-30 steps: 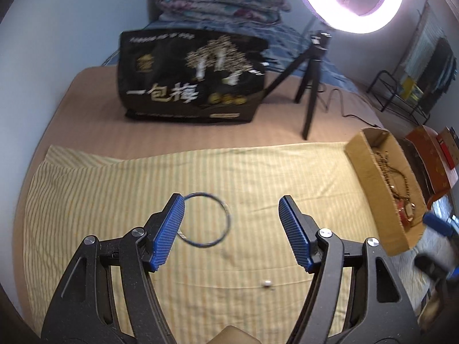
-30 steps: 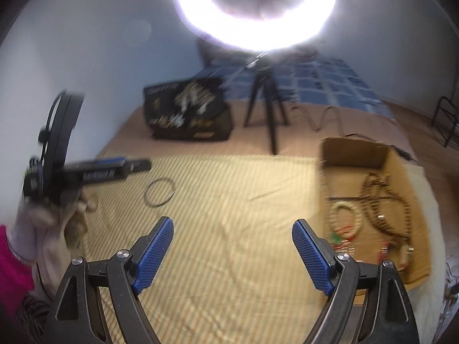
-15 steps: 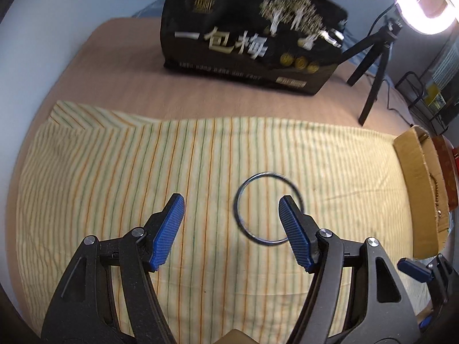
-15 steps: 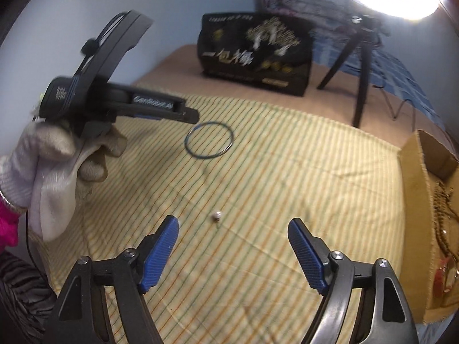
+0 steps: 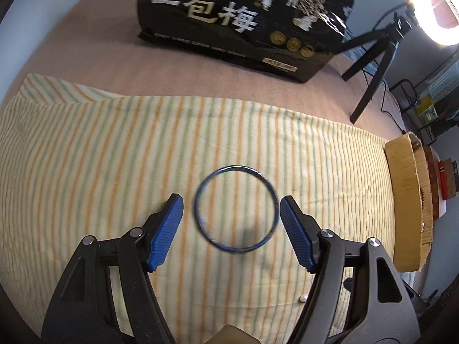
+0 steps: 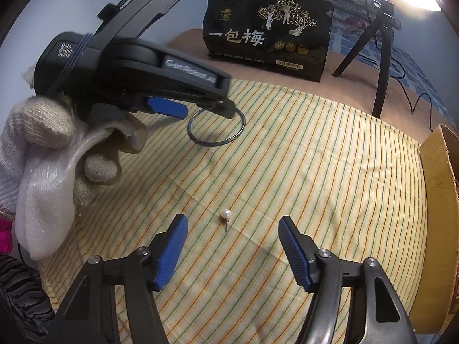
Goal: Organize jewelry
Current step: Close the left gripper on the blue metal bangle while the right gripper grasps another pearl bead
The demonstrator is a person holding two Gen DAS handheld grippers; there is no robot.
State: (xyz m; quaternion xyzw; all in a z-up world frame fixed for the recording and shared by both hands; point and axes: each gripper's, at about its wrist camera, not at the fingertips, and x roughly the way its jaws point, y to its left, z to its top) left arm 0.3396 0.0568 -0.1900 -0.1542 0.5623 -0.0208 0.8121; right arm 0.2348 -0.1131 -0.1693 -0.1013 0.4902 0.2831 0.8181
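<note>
light: ring lamp [image 5: 433, 8] glare upper right | blur: slight | edges: fisheye-bent, vignetted

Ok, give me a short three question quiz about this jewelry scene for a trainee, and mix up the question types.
1. True or false: the pearl earring lies inside the cardboard box.
2. Multiple choice: the bangle on the striped cloth sits
A) clamped in the left gripper
B) untouched between its open jaws
C) under the black bag
3. Fill in: the right gripper points at the ____.

Key:
1. False; it lies on the cloth.
2. B
3. Pearl earring; the jaws have just been closing, with the earring ahead of them, untouched.
</note>
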